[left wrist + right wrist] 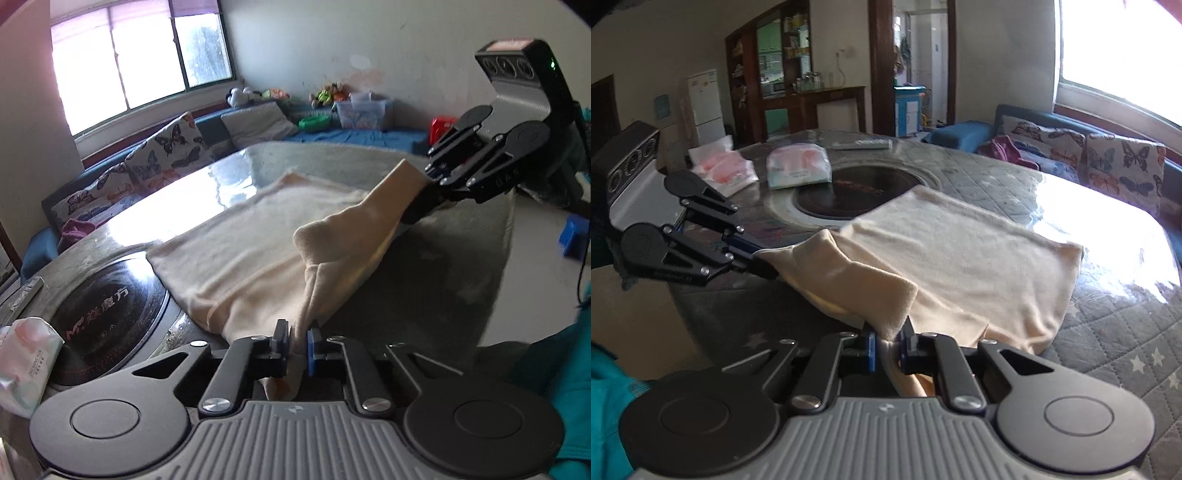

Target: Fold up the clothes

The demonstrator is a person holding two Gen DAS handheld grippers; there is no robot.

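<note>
From my left gripper (296, 341), looking forward: my jaws are nearly closed, pinching a near corner of a cream garment (240, 243). The cloth rises from the pinch into a soft ridge, then spreads flat over a round table (461, 258) covered in grey quilted fabric. A dark round cooktop (107, 310) is set into the table, and the garment's left edge lies partly over it. A tissue pack (26, 354) sits beside it. Across the cloth, my right gripper (428, 192) clamps the other near corner.

From my right gripper (888, 341): its jaws are likewise narrow, with cream fabric bunched between them. The garment (960, 251) lies mostly flat beyond, its far edge on the glossy, sunlit part of the table (1108, 295). My left gripper (753, 258) holds its corner at the left. Two tissue packs (798, 166) rest beyond the cooktop (849, 192).

My judgement of the risks: each pinch is small, so a sharp pull could slip a corner free. Moving my two grippers unevenly would skew the fold, and the slack ridge between them could crease. The cloth could also drag on the cooktop's rim.
</note>
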